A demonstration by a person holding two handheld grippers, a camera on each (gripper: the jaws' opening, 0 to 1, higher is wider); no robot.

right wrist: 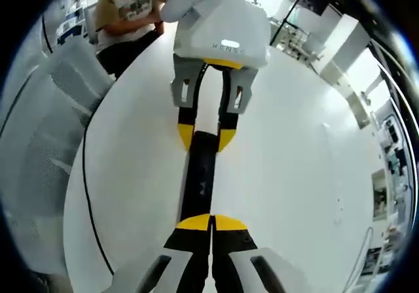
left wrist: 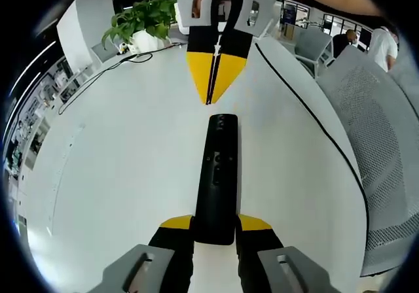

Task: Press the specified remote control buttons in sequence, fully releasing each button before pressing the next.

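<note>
The white surface (left wrist: 118, 175) carries a black remote control (left wrist: 217, 178) lying lengthwise between both tools. The left gripper (left wrist: 215, 226) has its fingers pinching the remote's near end. The right gripper (right wrist: 211, 224) has its fingers pressed together, tips resting over the remote's opposite end.

Left gripper (left wrist: 215, 231): black jaws w/ yellow tips, grey slotted brackets at base. Right gripper (left wrist: 209, 77), seen opp. in left gripper view: same black-and-yellow tips tapering to a point, pale grey mounts above. In right gripper view, left gripper's white rounded housing (right wrist: 222, 34) bears faint grey lettering, illegible, plus small lit strip.
</note>
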